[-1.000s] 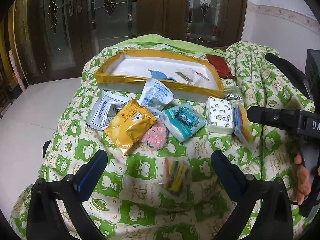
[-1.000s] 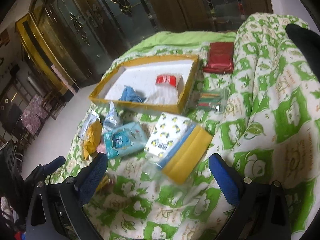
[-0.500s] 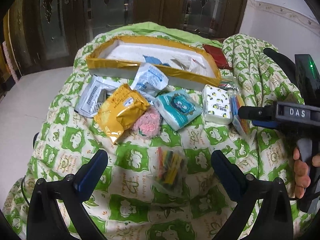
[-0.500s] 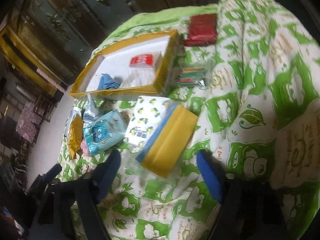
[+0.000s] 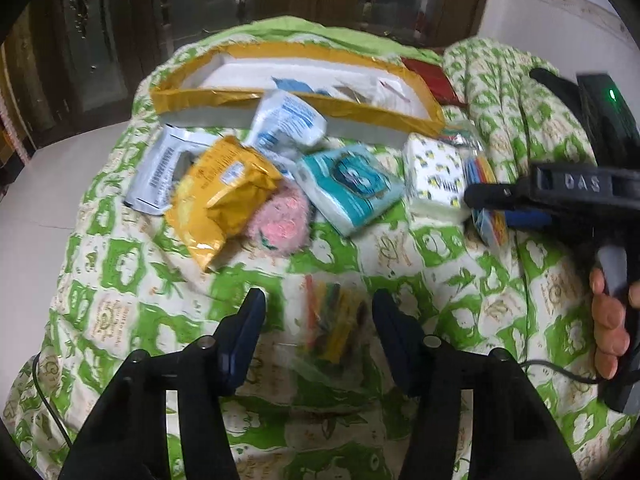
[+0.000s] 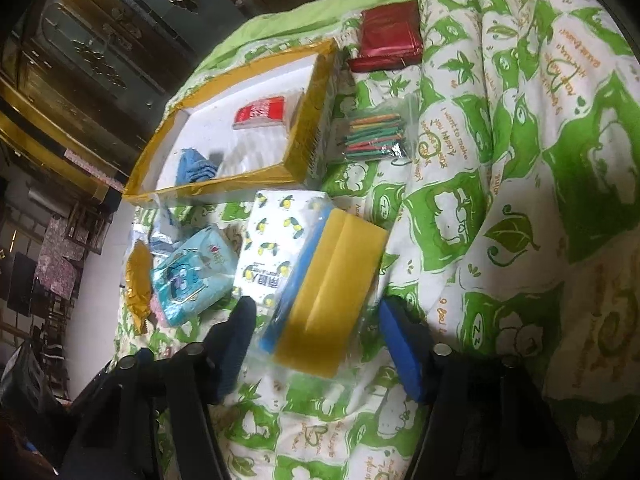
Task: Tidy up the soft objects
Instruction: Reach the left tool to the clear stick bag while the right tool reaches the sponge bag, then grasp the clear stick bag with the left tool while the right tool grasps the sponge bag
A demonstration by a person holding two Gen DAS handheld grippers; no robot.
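- Evidently each gripper is lining up on its own packet: the left gripper [image 5: 318,314], jaws released, straddles the clear bag of coloured sticks [image 5: 334,316] on the quilt [image 5: 120,280].
- The right gripper [image 6: 316,330], jaws likewise spread, brackets the yellow sponge pack [image 6: 328,288] (slippery film); it should close low on the pack.
- Both packets likely belong in the yellow-edged tray [image 6: 236,180] beyond.

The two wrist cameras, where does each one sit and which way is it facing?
Left wrist: on the left gripper, looking forward over a clear bag of sticks toward the tray; the right gripper and hand show at right.
Right wrist: on the right gripper, jaws apart around the sponge pack, tray beyond.
Shared: tray, lemon tissue pack, teal wipes.
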